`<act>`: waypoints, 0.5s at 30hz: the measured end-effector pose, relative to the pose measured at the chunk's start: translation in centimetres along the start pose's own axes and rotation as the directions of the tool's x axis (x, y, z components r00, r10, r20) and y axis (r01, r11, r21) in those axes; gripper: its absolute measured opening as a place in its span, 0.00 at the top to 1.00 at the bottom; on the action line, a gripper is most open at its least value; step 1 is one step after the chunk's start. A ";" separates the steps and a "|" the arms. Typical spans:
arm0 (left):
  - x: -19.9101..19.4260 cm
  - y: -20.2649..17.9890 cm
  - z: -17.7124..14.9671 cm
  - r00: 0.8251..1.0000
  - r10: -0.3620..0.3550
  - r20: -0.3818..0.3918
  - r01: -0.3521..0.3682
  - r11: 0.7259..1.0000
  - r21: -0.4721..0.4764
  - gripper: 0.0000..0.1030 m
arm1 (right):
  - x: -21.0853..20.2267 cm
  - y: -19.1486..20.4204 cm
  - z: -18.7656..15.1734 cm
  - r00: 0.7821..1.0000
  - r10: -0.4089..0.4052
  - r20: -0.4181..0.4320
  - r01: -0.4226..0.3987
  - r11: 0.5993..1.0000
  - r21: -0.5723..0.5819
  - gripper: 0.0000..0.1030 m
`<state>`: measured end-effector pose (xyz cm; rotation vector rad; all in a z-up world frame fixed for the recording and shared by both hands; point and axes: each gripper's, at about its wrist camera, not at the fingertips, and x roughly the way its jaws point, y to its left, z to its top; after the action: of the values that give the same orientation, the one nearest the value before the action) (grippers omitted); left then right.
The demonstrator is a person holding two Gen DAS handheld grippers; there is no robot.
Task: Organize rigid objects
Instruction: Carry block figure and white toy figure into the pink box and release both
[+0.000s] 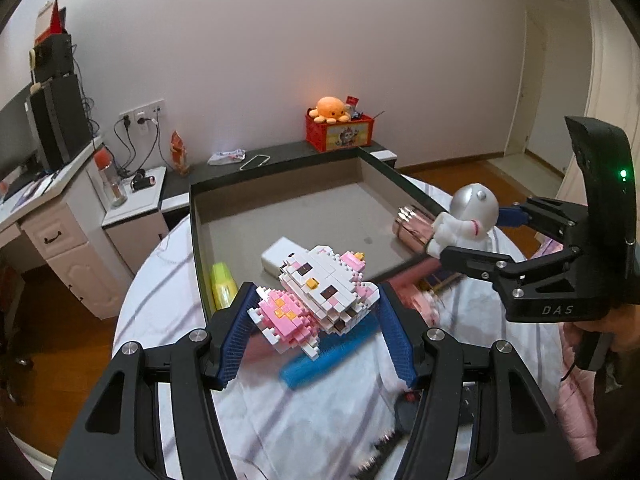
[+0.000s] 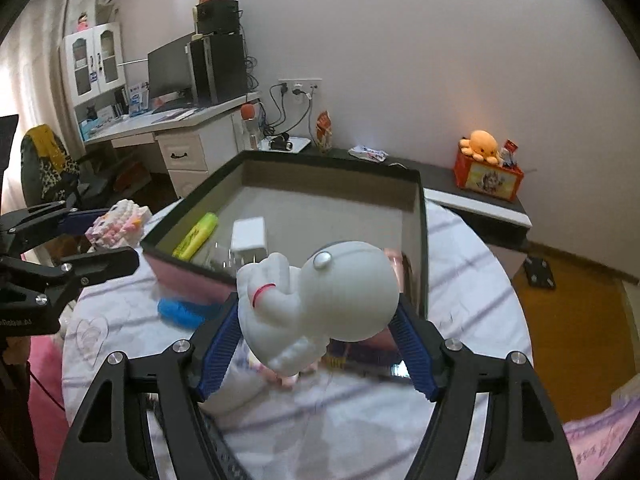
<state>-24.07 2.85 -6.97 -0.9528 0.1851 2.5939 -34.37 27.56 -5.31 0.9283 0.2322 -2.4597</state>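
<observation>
My left gripper [image 1: 314, 308] is shut on a pink-and-white brick-built cat figure [image 1: 320, 292] and holds it above the near edge of the dark-rimmed tray [image 1: 280, 208]. My right gripper [image 2: 320, 320] is shut on a white astronaut figure [image 2: 316, 288], held above the tray's near right corner [image 2: 420, 240]. The astronaut [image 1: 464, 220] and right gripper [image 1: 476, 240] also show in the left wrist view; the cat figure [image 2: 120, 224] and left gripper [image 2: 96, 232] show in the right wrist view. In the tray lie a yellow highlighter [image 1: 224, 284], a white charger [image 1: 282, 256] and a shiny pink cylinder [image 1: 412, 228].
A blue comb [image 1: 328, 356] and a pink flat item [image 2: 188, 280] lie on the striped round table [image 1: 280, 420] near the tray. A red box with an orange plush [image 1: 340, 128] stands on the dark shelf behind. A white desk [image 1: 60, 220] is at left.
</observation>
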 end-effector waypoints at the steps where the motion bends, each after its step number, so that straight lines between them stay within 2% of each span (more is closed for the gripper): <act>1: 0.5 0.3 0.4 1.000 -0.004 -0.002 0.004 1.000 0.000 0.41 | 0.4 0.0 0.4 1.000 0.004 -0.001 -0.004 1.000 -0.004 0.29; 6: 3.1 1.5 1.9 0.999 0.027 -0.031 -0.026 1.000 0.007 0.41 | 3.5 -0.2 2.8 1.000 0.005 -0.030 -0.005 1.000 -0.029 0.29; 15: 9.2 4.8 3.2 0.992 0.043 -0.115 -0.048 0.998 -0.047 0.41 | 9.3 0.2 4.3 0.993 0.021 -0.112 -0.028 0.998 -0.061 0.29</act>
<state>-34.28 1.95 -10.54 -1.1281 0.1756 2.5977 -42.72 22.32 -8.17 1.0370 0.3317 -2.3669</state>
